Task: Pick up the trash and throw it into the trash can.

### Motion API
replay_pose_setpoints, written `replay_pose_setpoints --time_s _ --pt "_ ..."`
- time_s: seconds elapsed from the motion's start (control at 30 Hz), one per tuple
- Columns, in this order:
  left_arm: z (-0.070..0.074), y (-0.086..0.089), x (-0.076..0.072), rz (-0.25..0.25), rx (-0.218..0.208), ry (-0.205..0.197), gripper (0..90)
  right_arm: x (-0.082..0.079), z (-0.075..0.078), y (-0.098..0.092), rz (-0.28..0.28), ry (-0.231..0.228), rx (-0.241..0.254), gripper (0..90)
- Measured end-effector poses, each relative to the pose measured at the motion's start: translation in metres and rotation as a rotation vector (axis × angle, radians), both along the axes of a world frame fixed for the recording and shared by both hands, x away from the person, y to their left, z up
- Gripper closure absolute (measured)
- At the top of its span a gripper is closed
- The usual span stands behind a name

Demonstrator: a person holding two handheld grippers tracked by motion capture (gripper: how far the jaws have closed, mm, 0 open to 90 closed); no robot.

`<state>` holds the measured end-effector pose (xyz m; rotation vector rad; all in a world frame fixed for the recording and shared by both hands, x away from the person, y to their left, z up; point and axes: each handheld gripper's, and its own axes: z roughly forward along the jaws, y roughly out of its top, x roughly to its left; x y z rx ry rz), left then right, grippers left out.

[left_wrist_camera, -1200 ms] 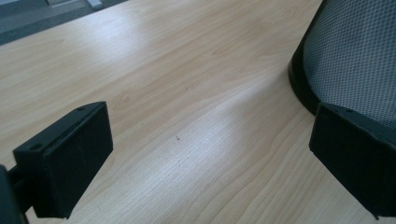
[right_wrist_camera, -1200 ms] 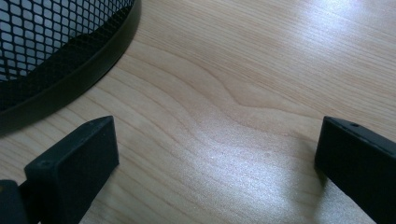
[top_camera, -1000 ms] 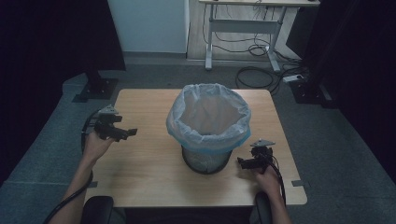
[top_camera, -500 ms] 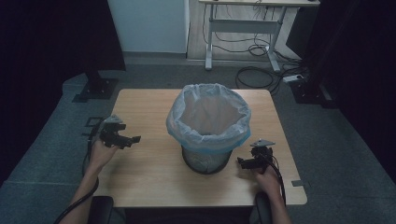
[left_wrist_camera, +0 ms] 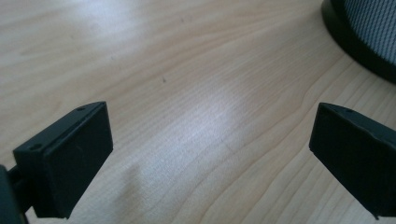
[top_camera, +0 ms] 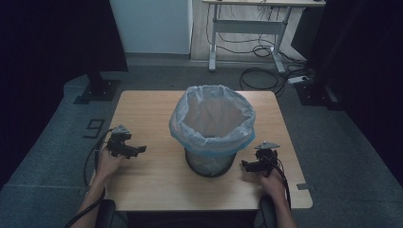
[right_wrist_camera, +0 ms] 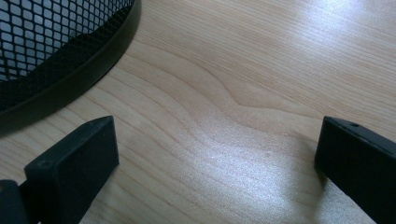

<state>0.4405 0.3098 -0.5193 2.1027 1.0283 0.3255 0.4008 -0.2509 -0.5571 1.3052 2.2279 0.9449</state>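
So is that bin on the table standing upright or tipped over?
Upright. The mesh bin stands on its base on the table, its bag-lined mouth facing up.

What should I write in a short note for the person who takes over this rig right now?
Left tongs: open, empty, low over the table, left of the bin.
Right tongs: open, empty, close to the bin's base on its right side.
Mesh waste bin: upright at the middle of the table, with a pale bag folded over its rim.
Done: the bag already lines the bin; nothing is gripped.
Left: judging from the setup, the next work is probably on the bag or the bin, but no grasp has begun. Both tongs point toward the bin.
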Motion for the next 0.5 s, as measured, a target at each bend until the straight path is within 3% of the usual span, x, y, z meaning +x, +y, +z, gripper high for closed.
replay_pose_setpoints --time_s 0.2,0.37,0.5 --pt "-0.018 -0.007 -0.002 -0.012 0.054 0.021 0.0 0.0 0.0 0.0 0.0 0.0 0.0 0.0" --pt "-0.025 -0.014 -0.004 -0.03 0.112 0.024 0.0 0.0 0.0 0.0 0.001 0.0 0.001 0.0" --pt "-0.028 -0.018 -0.006 -0.035 0.136 0.015 0.0 0.0 0.0 0.0 0.0 0.0 0.0 0.0"
